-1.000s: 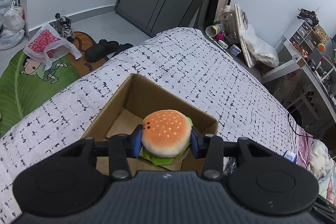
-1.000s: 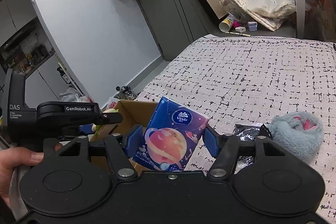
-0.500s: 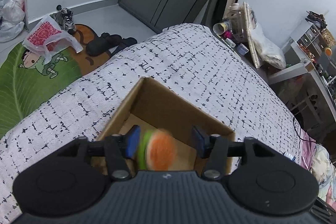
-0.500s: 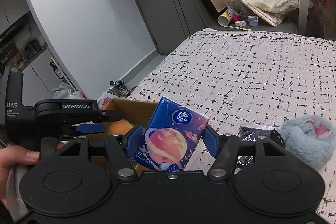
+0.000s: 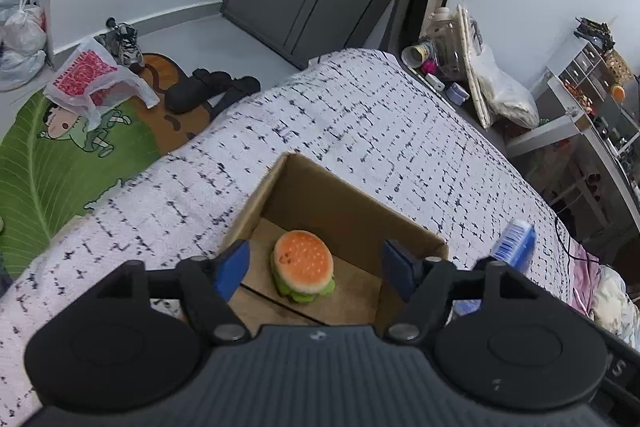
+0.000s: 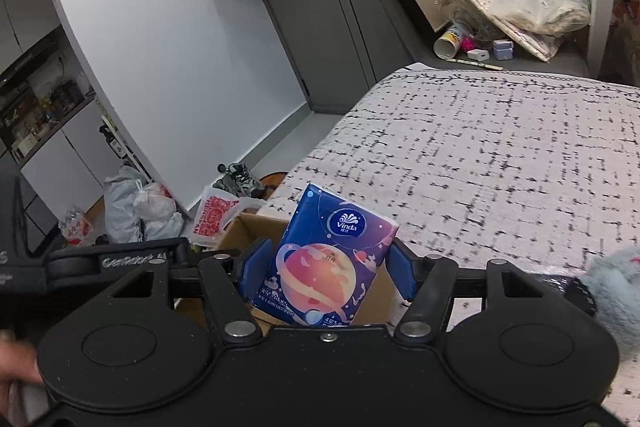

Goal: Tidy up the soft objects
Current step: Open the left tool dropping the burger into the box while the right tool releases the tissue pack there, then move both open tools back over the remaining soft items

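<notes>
Half the cardboard box (image 6: 256,227) hides behind the gripped tissue pack (image 6: 328,259).

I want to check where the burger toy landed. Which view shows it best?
The left wrist view: the burger toy lies unobstructed on the floor of the box, clear of the open left hand-held gripper. The right wrist view shows only the box's edge; the tissue pack blocks its inside.

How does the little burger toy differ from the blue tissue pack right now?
The burger toy lies loose inside the cardboard box; the tissue pack is held above it, clamped in the right gripper. The toy is round and orange, the pack flat, rectangular and blue. Both are soft.
</notes>
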Tool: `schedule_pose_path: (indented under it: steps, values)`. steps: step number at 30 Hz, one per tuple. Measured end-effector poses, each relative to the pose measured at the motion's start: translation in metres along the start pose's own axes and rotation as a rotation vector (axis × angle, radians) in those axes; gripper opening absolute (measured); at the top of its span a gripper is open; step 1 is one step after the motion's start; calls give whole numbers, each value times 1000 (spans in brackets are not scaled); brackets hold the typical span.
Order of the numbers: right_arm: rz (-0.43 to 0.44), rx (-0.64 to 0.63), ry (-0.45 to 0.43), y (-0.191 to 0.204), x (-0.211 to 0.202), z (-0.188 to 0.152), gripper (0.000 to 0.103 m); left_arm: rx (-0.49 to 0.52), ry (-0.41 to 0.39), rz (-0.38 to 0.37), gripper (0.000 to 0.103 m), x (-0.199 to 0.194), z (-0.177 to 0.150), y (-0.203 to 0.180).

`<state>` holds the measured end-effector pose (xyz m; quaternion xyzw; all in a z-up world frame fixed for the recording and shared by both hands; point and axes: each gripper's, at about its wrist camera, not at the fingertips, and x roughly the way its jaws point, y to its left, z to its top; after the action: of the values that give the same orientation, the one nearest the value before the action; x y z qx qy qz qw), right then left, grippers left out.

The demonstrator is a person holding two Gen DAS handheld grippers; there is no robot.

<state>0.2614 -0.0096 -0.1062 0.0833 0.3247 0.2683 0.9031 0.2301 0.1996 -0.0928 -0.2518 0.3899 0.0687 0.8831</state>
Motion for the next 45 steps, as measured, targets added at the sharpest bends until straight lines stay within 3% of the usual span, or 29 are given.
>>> schedule_pose_path:
  steps: [11, 16, 20, 25, 27, 34, 45]
  values:
    - [74, 47, 3, 11, 6, 6, 61, -16, 5, 27, 76, -16, 4, 18]
    - [127, 94, 6, 9, 4, 8, 71, -21, 12, 36, 76, -26, 6, 20]
    - [94, 79, -6, 11, -9, 11, 87, -13, 6, 42, 84, -36, 5, 15]
    - [79, 101, 11, 6, -28, 19, 90, 12, 2, 53, 87, -47, 1, 3]
    - [65, 93, 11, 5, -38, 20, 95, 17, 12, 53, 92, -50, -1, -2]
    - [40, 68, 21, -1, -65, 21, 97, 65, -3, 52, 102, -65, -11, -28]
    - [-6, 83, 42, -29, -107, 18, 97, 100, -62, 54, 102, -88, -25, -68]
